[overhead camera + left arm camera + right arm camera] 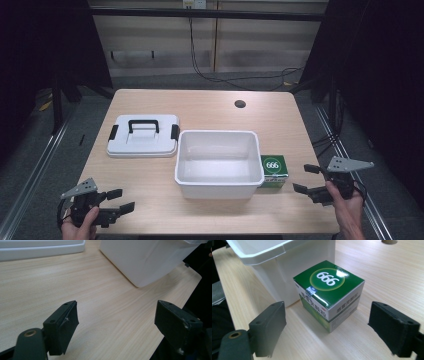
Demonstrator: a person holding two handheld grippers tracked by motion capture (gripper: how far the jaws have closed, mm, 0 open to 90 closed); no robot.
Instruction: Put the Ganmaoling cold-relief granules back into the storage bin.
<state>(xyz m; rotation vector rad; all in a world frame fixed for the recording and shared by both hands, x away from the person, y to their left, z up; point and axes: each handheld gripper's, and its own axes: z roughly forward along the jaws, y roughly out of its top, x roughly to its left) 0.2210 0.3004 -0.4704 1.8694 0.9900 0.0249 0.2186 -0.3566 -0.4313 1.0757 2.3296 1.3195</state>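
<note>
- The right gripper (311, 179) hovers at the near right of the wooden surface (210, 102), jaws spread wide with nothing between them, pointing left at the green box (273, 169).
- The green box, marked "666" on its top, stands on the surface just beside the right wall of the white tub (219, 186); whether the two touch I cannot tell.
- In the right gripper view the green box (329, 291) sits a little beyond the open jaws, roughly centred between them, with the tub's wall (287, 277) behind it.
- The left gripper (120, 200) is at the near left corner of the surface, jaws also apart and empty, well apart from the box.
- The white lid (145, 145) with a black handle and black side clips lies flat to the left of the tub, at its far corner.
- The tub stands open, with nothing visible inside it.
- A round hole (240, 104) sits in the far part of the surface.
</note>
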